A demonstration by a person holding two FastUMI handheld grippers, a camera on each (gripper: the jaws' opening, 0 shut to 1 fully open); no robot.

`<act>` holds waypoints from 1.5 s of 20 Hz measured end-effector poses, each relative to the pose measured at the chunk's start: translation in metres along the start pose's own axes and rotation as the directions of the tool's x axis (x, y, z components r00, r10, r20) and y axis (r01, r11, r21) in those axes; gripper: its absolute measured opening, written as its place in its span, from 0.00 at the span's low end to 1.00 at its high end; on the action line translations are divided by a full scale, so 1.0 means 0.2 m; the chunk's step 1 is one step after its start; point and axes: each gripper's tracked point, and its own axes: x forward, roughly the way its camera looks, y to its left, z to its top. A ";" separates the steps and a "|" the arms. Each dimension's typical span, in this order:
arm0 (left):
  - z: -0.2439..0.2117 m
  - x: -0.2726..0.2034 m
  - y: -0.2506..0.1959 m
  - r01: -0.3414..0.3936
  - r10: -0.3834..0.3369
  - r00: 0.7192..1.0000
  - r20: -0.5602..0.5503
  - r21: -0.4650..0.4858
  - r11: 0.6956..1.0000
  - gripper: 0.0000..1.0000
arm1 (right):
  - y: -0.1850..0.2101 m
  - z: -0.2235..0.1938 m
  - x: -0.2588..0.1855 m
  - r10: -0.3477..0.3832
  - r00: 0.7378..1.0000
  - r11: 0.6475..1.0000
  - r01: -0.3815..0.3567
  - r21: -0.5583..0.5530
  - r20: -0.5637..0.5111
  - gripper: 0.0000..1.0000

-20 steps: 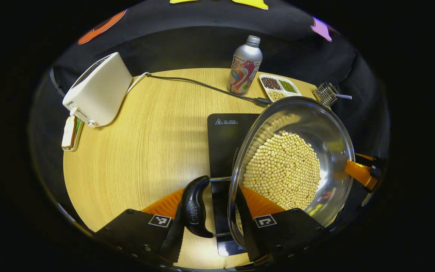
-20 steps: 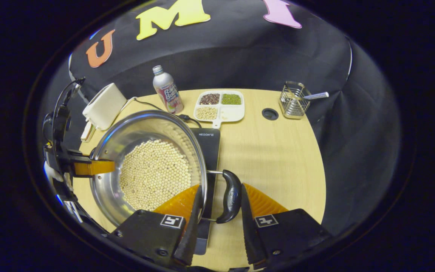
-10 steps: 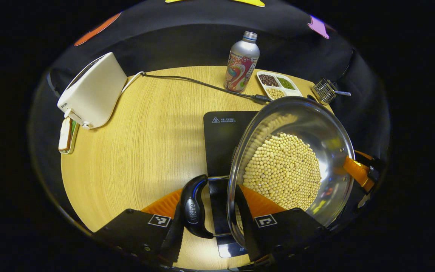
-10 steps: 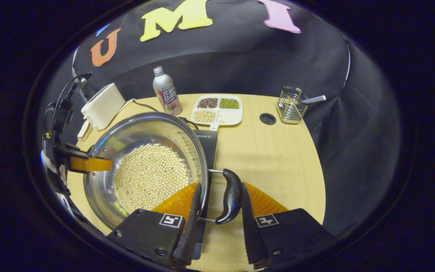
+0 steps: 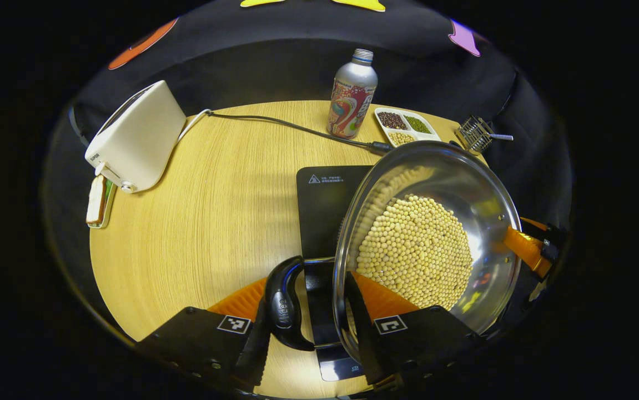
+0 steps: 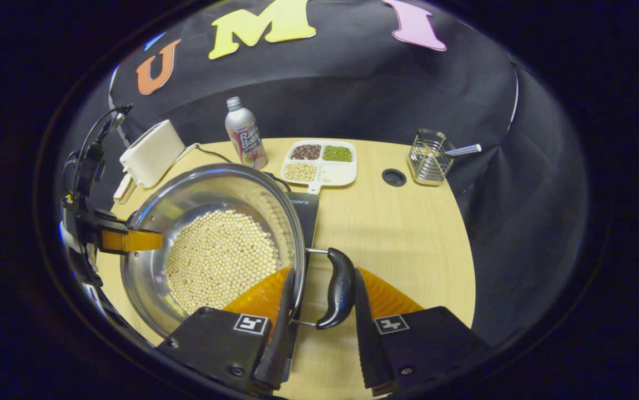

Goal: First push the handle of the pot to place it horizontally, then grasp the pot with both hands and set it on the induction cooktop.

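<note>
A steel pot (image 5: 463, 183) holding pale beans (image 5: 416, 250) hangs just above the black induction cooktop (image 5: 325, 200), partly over it. My left gripper (image 5: 307, 289) is shut on the pot's black side handle (image 5: 283, 311) and rim, one finger outside the handle and one inside the pot. My right gripper (image 6: 323, 275) clamps the opposite black handle (image 6: 340, 289) and rim in the same way. In the right gripper view the pot (image 6: 197, 189) covers most of the cooktop (image 6: 303, 214). The left gripper's finger (image 6: 130, 240) shows at the pot's far rim.
On the round wooden table (image 5: 214, 211) stand a white toaster (image 5: 136, 136) with bread (image 5: 97, 203) beside it, a bottle (image 5: 351, 94), a divided dish of beans (image 5: 405, 126) and a wire basket (image 5: 477, 133). A cable (image 5: 286, 123) runs to the cooktop.
Both grippers have carried the pot a little; in the right gripper view it hides more of the cooktop. Both grips are unchanged.
</note>
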 end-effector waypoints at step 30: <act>0.07 -0.98 -0.10 -0.188 0.129 0.792 0.597 0.038 0.981 0.97 | 0.27 0.20 -0.77 0.005 0.909 0.997 0.030 -0.077 0.417 0.77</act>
